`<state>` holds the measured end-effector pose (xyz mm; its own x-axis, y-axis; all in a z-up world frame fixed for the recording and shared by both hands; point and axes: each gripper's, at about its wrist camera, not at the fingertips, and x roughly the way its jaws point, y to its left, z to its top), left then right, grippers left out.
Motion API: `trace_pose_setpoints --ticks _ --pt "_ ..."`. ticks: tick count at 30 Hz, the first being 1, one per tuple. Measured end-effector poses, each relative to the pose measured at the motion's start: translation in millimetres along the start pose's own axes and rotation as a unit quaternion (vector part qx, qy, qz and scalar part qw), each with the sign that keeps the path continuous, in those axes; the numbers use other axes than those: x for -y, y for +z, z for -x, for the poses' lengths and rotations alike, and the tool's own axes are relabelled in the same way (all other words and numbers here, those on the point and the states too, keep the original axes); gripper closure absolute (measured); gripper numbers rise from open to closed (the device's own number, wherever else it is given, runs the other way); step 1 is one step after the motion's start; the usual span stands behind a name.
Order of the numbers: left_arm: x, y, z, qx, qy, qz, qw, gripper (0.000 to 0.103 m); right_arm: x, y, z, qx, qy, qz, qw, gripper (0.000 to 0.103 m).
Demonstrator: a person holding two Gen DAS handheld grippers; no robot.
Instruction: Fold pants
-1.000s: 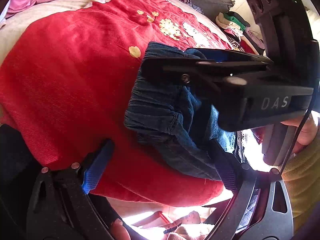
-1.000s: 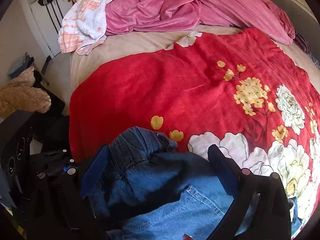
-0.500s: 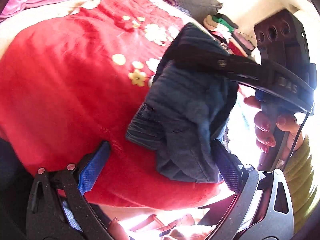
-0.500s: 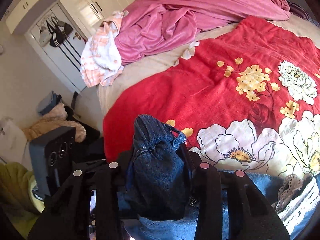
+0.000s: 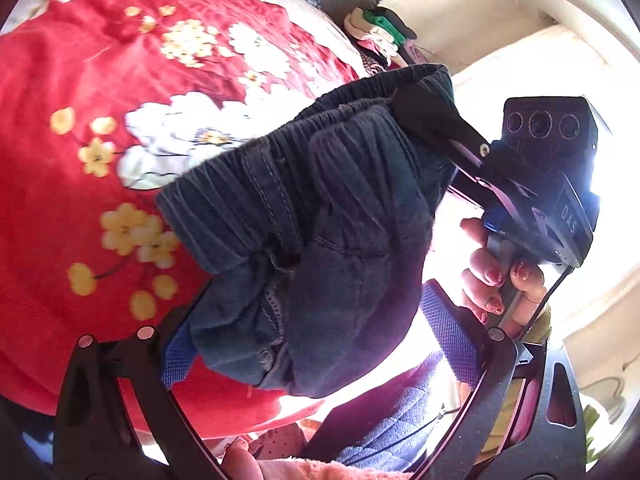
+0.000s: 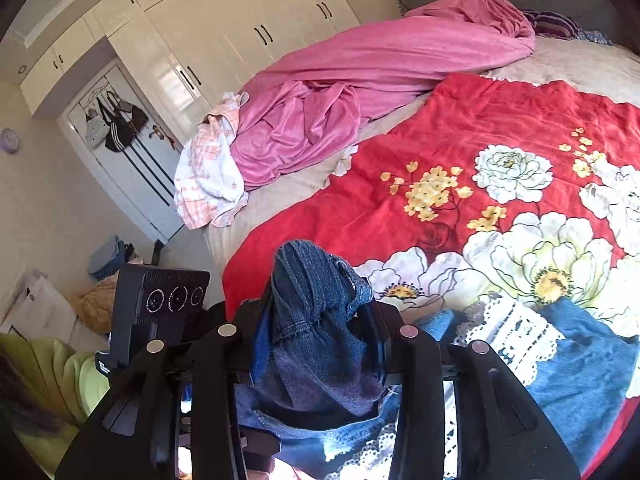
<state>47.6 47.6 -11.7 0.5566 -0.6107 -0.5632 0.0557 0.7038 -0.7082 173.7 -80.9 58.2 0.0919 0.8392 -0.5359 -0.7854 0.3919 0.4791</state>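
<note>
Pants (image 5: 320, 240) being lifted off bed (image 6: 460, 128), right gripper (image 6: 316, 344) jaws clamping bunched waistband, left gripper (image 5: 312, 340) jaws spread wide around denim, next needing a spread-out laydown.

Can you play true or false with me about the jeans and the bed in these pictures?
1. The right gripper is clamped on the dark jeans. True.
2. The red blanket has flowers on it. True.
3. The left gripper is squeezing the jeans. False: its jaws stand wide apart.
4. The pink blanket is neatly folded. False: it lies rumpled.
5. The wardrobe doors are open. False: they are shut.
</note>
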Motion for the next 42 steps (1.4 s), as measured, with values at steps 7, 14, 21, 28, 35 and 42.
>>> trace_pose_setpoints --ticks 7,14,21,28,35,42 --pt "59.3 -4.2 -19.9 -0.009 0.002 -0.062 0.998 0.011 19.2 -13.3 53.0 0.041 -0.018 -0.014 0.999 0.056" --pt "86.3 -25.9 -23.4 0.005 -0.014 -0.105 0.9944 0.011 43.6 -50.2 118.0 0.099 -0.064 -0.078 0.99 0.022" --pt "93.9 -32.2 -33.3 0.012 0.05 -0.136 0.9894 0.011 51.7 -87.4 120.3 0.062 -0.142 -0.094 0.983 0.022" --pt "97.5 -61.8 -69.7 -0.064 0.037 -0.162 0.984 0.011 53.2 -112.3 85.1 -0.028 -0.213 -0.073 0.974 0.022" --pt "95.9 -75.3 -70.2 -0.077 0.045 -0.177 0.9801 0.011 66.5 -138.5 84.8 -0.063 -0.223 -0.097 0.968 0.018" --pt "91.4 -47.4 -22.8 0.011 0.098 -0.161 0.9821 0.011 49.4 -93.3 124.6 0.024 -0.201 -0.068 0.977 0.018"
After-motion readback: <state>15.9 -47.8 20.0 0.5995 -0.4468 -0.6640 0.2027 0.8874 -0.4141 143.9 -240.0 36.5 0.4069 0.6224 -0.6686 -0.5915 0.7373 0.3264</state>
